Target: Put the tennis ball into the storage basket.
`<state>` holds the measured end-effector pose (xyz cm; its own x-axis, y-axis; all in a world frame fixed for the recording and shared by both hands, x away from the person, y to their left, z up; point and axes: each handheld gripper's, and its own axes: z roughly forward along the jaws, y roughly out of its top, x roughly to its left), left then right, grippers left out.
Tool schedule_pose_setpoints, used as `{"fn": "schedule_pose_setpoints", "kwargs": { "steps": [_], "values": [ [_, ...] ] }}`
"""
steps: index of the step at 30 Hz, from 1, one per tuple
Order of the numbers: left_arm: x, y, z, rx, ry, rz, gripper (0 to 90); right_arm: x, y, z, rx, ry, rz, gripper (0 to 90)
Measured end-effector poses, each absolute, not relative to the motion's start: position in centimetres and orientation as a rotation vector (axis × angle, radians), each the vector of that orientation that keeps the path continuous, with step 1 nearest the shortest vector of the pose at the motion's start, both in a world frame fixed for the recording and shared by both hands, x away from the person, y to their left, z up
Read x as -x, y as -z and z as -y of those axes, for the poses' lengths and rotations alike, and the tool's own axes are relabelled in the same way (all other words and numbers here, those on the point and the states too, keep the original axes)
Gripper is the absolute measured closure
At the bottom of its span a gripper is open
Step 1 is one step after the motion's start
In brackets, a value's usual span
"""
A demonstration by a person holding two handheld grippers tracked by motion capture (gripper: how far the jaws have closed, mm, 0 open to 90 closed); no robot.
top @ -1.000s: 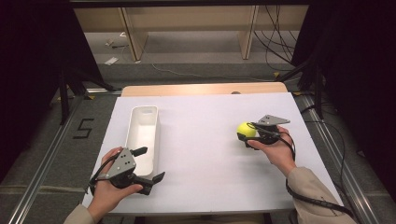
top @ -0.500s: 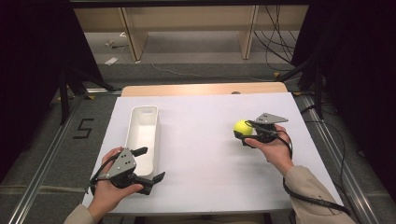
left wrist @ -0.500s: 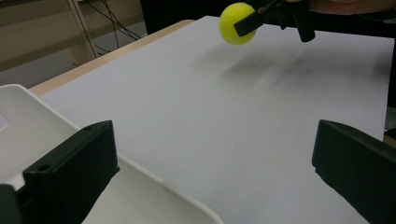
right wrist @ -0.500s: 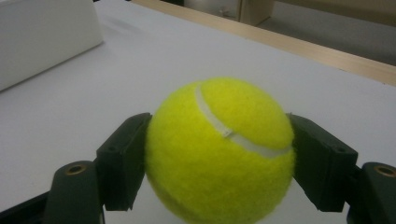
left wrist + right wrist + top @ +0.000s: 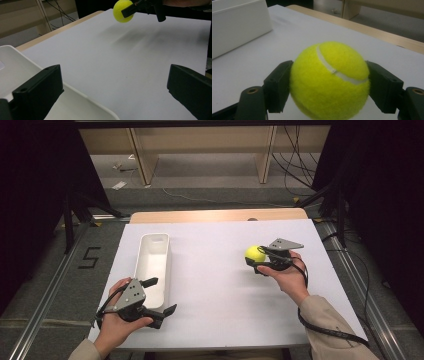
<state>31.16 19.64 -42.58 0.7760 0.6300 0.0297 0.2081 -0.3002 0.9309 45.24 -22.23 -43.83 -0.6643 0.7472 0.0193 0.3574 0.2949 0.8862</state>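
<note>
The right gripper (image 5: pixel 258 261) is clamped on the yellow tennis ball (image 5: pixel 255 253), its two black jaws pressing the ball's sides in the right gripper view, with the white seam of the ball (image 5: pixel 329 81) running across its top. Against the picture a second earlier, ball and gripper have drifted slightly leftward across the table, toward the white tray (image 5: pixel 152 265); the ball is held clear of the white table cover (image 5: pixel 215 285), casting a soft shadow in the left gripper view. The right hand (image 5: pixel 282 275) reaches in from the lower right, forearm angled inward, gripper pointing left. The left gripper (image 5: pixel 160 296) has kept its place at the near end of the tray, jaws spread wide with nothing between them, one jaw over the tray's rim. Bare cover lies between ball and tray.
</note>
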Motion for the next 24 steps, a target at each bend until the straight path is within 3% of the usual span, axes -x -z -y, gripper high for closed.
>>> {"fn": "schedule_pose_setpoints", "kwargs": {
  "steps": [24],
  "values": [
    [-31.1,42.6,-19.6,-1.868,-0.479,-0.636,0.0,-45.6,43.2,20.8,-0.963,-1.369,-2.166,27.3]
  ]
}}
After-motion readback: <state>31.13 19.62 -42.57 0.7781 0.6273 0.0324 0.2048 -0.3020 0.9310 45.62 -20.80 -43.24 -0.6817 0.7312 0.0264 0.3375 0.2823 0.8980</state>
